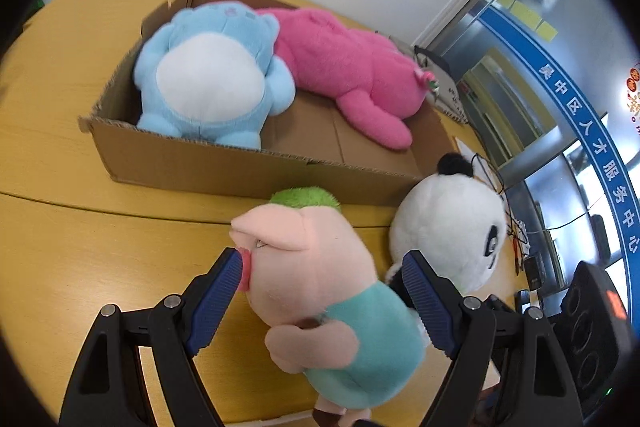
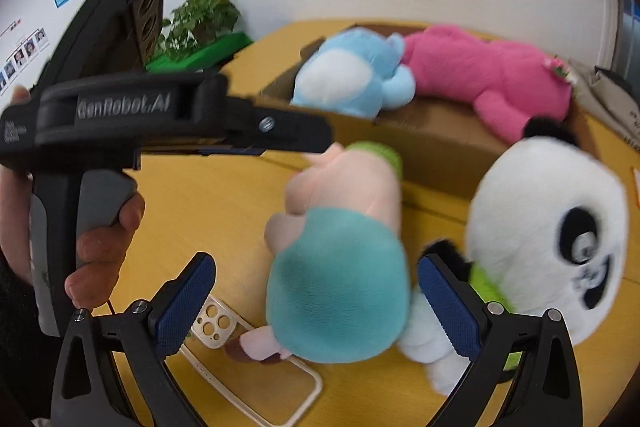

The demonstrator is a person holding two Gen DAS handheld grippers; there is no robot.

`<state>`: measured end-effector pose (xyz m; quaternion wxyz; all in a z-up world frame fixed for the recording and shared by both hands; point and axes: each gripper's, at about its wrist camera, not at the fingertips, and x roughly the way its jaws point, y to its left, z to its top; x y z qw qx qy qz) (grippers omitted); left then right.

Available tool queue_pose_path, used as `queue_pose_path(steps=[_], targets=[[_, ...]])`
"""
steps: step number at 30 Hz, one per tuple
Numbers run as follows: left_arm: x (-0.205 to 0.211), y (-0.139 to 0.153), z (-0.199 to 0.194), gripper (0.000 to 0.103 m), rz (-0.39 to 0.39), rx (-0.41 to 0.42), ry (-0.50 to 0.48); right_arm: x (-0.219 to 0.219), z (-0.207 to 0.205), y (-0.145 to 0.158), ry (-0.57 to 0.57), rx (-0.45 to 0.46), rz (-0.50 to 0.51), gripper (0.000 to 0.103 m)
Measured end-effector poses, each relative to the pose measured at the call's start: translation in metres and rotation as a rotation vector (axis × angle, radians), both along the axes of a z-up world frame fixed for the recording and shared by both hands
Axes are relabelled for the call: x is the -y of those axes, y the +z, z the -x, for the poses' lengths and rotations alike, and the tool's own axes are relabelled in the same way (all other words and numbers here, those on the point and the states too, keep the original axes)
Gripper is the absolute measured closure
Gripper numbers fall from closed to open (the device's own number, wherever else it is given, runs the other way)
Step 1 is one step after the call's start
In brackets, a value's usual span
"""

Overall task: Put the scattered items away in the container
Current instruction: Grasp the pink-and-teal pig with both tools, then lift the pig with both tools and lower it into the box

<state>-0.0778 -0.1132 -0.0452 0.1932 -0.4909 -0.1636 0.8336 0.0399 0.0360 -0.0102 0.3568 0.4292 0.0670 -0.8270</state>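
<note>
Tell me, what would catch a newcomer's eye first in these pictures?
Probably the bright plush toys: a blue bear and a pink one lie in the cardboard box on the yellow table. In front of the box, a pink pig doll in a teal shirt lies beside a panda, with the open left gripper straddling the pig.

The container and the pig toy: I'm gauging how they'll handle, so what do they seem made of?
The container looks like plain brown corrugated cardboard, matte, with fluting along its cut rim. The pig toy seems soft short-pile plush, fuzzy at its edges, with a teal fabric shirt.
</note>
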Motion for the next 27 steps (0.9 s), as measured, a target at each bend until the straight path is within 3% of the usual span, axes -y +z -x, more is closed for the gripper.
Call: queue_pose_path(steps=[7,9,11,18,22,27], targets=[[-0.015,-0.033,0.014,0.022,0.005,0.053,-0.053,0.021,-0.001,-0.036,-0.029,-0.002,-0.134,0.002],[-0.019,-0.033,0.013,0.023,0.018,0.04,-0.067,0.02,-0.001,-0.045,-0.058,-0.005,-0.178,0.014],[-0.02,-0.032,0.014,0.024,0.025,0.039,-0.082,0.015,-0.002,-0.047,-0.069,-0.002,-0.163,0.016],[-0.017,-0.025,0.014,0.044,-0.006,0.052,-0.085,0.012,-0.01,-0.041,-0.075,-0.014,-0.148,0.026],[-0.018,0.002,0.005,0.048,0.013,0.001,-0.09,0.011,-0.02,-0.032,-0.069,-0.03,-0.128,0.028],[-0.028,0.09,-0.001,0.05,0.038,-0.184,-0.124,0.003,-0.031,0.021,-0.083,-0.159,-0.079,0.03]])
